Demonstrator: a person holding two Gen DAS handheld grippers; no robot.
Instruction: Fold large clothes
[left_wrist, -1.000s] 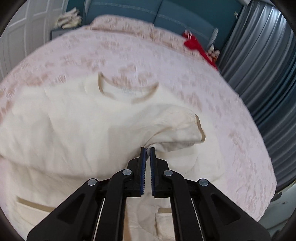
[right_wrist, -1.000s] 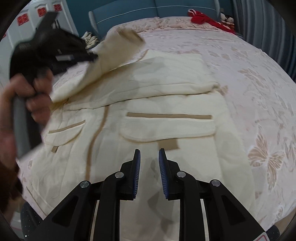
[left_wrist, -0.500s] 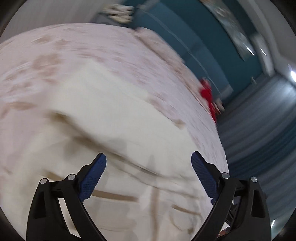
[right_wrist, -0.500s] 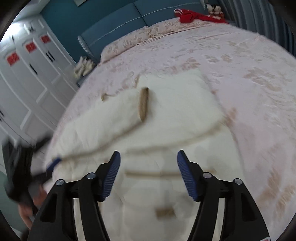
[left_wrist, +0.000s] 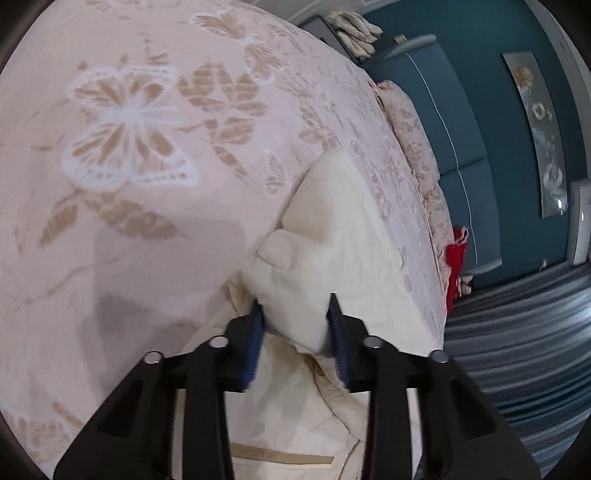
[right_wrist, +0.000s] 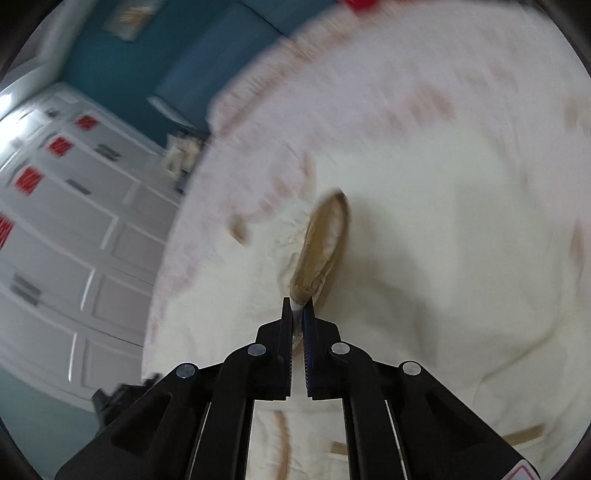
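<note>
Cream garment (left_wrist: 332, 236) fold between left fingers (left_wrist: 256, 325).

Left view sharp, soft shadows; right view motion-blurred, perhaps overexposed; fisheye-warped edges.

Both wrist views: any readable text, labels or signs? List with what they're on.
No readable text in either view.
Red patches on the wardrobe doors: blurred, unreadable.
Red-edged sticker on the right tool: cut off by the frame.
Wall picture: artwork only, no lettering.
</note>
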